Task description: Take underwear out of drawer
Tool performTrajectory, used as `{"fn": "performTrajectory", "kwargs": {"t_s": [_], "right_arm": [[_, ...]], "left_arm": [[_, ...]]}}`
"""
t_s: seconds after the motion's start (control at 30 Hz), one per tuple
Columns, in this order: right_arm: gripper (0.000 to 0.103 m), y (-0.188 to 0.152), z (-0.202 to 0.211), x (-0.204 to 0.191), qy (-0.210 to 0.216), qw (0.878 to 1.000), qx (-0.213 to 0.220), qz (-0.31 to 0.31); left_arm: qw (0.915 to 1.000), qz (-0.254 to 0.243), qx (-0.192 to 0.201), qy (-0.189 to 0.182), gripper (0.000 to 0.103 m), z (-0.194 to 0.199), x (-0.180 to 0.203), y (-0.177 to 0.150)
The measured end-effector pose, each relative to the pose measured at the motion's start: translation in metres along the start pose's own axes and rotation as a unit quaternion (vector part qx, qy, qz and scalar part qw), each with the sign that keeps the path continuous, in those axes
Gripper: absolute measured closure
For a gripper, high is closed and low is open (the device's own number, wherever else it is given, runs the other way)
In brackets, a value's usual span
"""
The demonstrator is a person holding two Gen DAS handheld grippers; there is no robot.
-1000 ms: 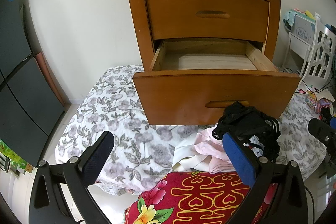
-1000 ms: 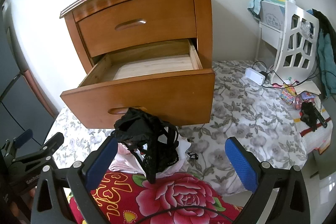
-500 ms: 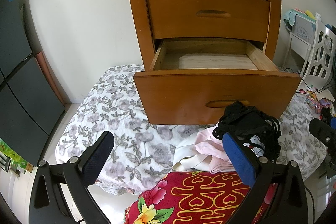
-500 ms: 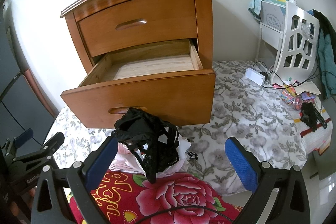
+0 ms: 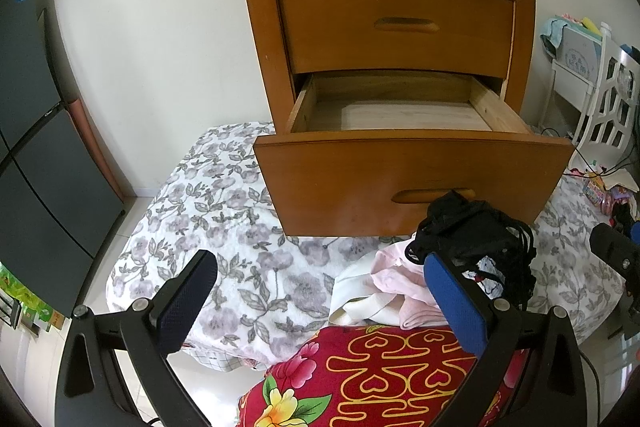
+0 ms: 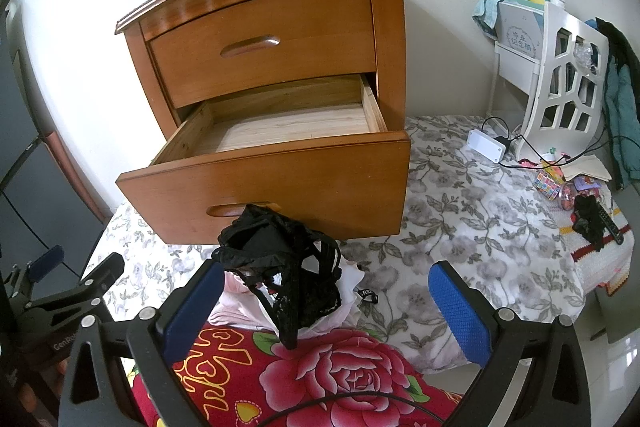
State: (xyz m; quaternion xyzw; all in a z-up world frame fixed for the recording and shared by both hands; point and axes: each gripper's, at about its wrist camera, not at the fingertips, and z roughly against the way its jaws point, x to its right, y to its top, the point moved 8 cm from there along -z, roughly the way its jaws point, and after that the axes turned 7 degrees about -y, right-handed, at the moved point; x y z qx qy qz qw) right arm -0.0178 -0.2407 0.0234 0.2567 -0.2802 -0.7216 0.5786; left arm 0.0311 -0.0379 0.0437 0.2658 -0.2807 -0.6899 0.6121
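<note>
Both pairs of jaws stand spread wide with nothing between them: your left gripper and your right gripper hover over the bed, short of the nightstand. The black underwear lies heaped on a pale pink garment, just ahead of your right gripper's left finger and behind your left gripper's right finger. Beyond the heap, the lower drawer hangs pulled out, and what shows of its floor is bare wood.

Judging by that, the taking-out looks done, or nearly. Check the near corners of the drawer, which its front board hides from both cameras. If something remains, come in from above the front board, jaws parted, and pinch only cloth. Lift straight up so lace does not snag on the wooden edge.
</note>
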Motion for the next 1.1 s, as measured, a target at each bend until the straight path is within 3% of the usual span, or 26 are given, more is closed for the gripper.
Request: {"fn": "performTrajectory", "kwargs": {"t_s": [1.1], "right_arm": [[0.000,-0.0012,-0.0003,0.0003,0.001,1.000,-0.001,0.001]], "left_arm": [[0.9999,-0.002,-0.002,0.013,0.000,-0.0005,-0.0023,-0.0007]]}}
